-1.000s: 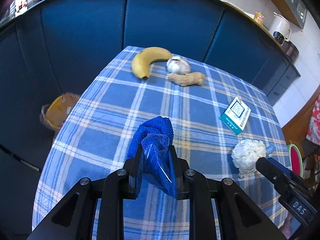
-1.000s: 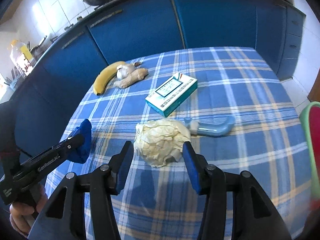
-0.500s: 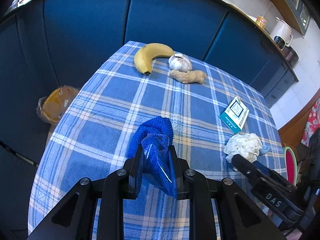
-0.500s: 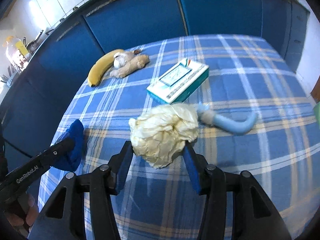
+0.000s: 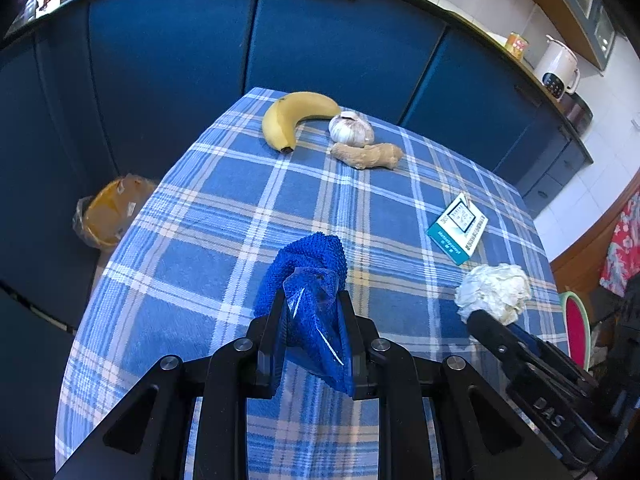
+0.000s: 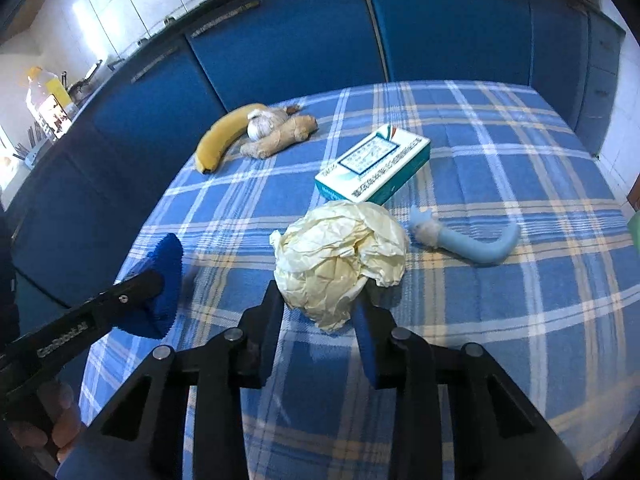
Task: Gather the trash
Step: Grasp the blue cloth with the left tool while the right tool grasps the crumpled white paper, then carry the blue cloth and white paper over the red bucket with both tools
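Observation:
A crumpled cream paper ball [image 6: 340, 252] lies on the blue checked tablecloth [image 6: 500, 320]. My right gripper [image 6: 318, 300] is closing on it, and both fingers pinch the ball's lower part. In the left wrist view the same paper ball [image 5: 494, 292] sits at the right, with the right gripper [image 5: 480, 316] at its near side. My left gripper [image 5: 308, 304] is shut on a blue knitted cloth [image 5: 308, 256] and holds it just above the table. That blue cloth [image 6: 168, 260] shows at the left of the right wrist view.
A banana [image 5: 292, 120], a garlic bulb [image 5: 352, 128] and a ginger root [image 5: 368, 156] lie at the far end. A teal box [image 6: 372, 164] and a light blue tube-shaped object [image 6: 472, 244] lie beyond the paper. A bin with an orange liner [image 5: 108, 216] stands on the floor at left, before blue cabinets [image 5: 340, 48].
The right gripper's fingers have drawn in around the paper ball, which now sits squeezed between them. The left gripper still holds the blue cloth in the same place.

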`<state>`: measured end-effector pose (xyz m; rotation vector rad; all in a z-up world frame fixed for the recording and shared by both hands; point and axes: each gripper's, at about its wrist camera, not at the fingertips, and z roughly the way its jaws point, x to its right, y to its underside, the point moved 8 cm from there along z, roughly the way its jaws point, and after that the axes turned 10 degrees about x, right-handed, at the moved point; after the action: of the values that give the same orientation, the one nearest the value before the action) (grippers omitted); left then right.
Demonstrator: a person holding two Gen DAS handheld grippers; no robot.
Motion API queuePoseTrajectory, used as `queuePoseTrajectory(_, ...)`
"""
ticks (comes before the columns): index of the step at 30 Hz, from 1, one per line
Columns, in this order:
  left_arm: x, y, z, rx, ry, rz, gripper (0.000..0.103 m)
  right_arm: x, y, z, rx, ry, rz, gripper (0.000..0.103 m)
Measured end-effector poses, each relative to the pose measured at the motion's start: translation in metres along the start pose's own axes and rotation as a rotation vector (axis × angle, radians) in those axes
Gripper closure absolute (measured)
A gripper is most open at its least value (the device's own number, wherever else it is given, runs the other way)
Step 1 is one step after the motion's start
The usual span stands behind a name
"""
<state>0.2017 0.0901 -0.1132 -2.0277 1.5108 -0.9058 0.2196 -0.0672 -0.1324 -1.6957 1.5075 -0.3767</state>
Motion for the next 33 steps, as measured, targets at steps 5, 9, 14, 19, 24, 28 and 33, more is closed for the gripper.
queuePoseTrajectory(5,0.012,-0.001,-0.008,0.013,0.019,0.014,0.080,0.000,-0.006,-0.027,0.038,-0.013,-0.001,0.067)
queuePoseTrajectory(9,0.027,-0.002,-0.017,0.029,0.041,0.034,0.080,0.004,-0.010,-0.050,0.064,-0.015,0.000,0.067)
queuePoseTrajectory(14,0.046,-0.002,-0.027,0.041,0.074,0.060,0.080,0.012,-0.012,-0.078,0.085,0.002,0.000,0.067)
queuePoseTrajectory(19,0.067,0.001,-0.036,0.048,0.108,0.090,0.080,0.025,-0.015,-0.105,0.111,0.022,0.018,0.067)
queuePoseTrajectory(24,0.087,0.005,-0.042,0.043,0.147,0.110,0.080,0.039,-0.018,-0.125,0.140,0.045,0.036,0.067)
queuePoseTrajectory(28,0.100,0.006,-0.047,0.047,0.168,0.128,0.080,0.053,-0.020,-0.140,0.155,0.059,0.054,0.067)
queuePoseTrajectory(33,0.120,0.006,-0.052,0.043,0.195,0.152,0.080,0.073,-0.022,-0.154,0.173,0.087,0.072,0.067)
